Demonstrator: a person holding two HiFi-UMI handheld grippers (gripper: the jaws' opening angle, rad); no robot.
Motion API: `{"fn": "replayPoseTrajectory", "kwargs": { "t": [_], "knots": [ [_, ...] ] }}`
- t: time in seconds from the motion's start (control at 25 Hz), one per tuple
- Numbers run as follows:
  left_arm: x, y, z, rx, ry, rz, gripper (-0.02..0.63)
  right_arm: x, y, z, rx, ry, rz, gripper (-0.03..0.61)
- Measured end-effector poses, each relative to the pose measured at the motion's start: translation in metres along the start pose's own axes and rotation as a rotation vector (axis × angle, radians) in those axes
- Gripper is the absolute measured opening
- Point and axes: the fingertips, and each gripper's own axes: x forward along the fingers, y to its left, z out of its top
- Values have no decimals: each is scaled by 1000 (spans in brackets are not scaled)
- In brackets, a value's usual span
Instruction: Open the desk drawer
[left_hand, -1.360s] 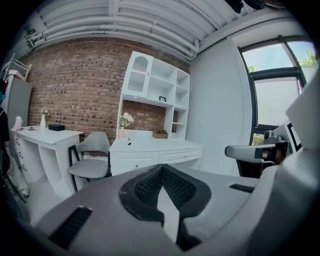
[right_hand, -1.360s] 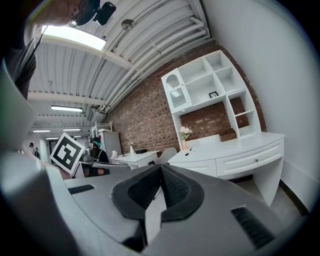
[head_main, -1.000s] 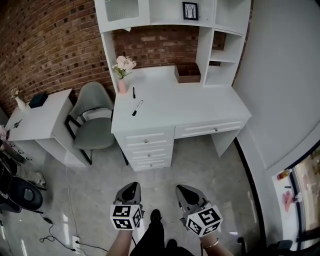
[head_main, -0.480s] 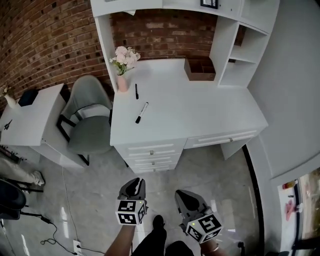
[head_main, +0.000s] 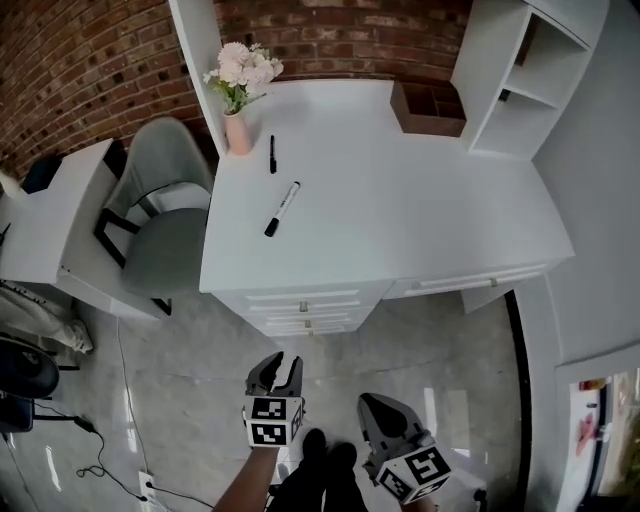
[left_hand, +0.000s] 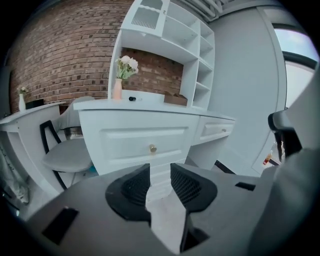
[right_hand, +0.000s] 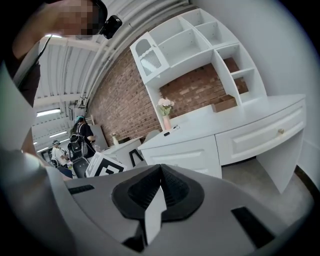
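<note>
The white desk (head_main: 400, 215) stands ahead, with a stack of drawers (head_main: 305, 308) under its left half and a wide drawer (head_main: 470, 282) to the right. In the left gripper view the top drawer of the stack faces me, its small gold knob (left_hand: 152, 148) straight beyond the jaws. My left gripper (head_main: 277, 368) (left_hand: 160, 171) hangs over the floor in front of that stack, short of it, its jaws opening with nothing between them. My right gripper (head_main: 380, 408) (right_hand: 160, 169) is beside it, shut and empty, angled toward the wide drawer's knob (right_hand: 280, 131).
A grey chair (head_main: 165, 235) and a white side table (head_main: 60, 220) stand left of the desk. On the desktop are a vase of flowers (head_main: 238, 80), a marker (head_main: 281, 208), a pen (head_main: 271, 153) and a brown box (head_main: 430, 108). A cable (head_main: 100, 440) lies on the floor.
Both grippers have come forward and down toward the desk front, which now fills more of the head view. The left jaws, closed a second ago, have parted.
</note>
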Motion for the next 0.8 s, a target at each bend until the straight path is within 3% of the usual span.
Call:
{"fn": "replayPoseTrajectory", "kwargs": {
  "t": [0.32,0.8],
  "knots": [
    [87,1,-52,-14,60,44,141,27,-50,-58,-1,77,2,5],
    [202,29,-125,-46,89,117,149,76,-104,-148,50,91,33,5]
  ]
}}
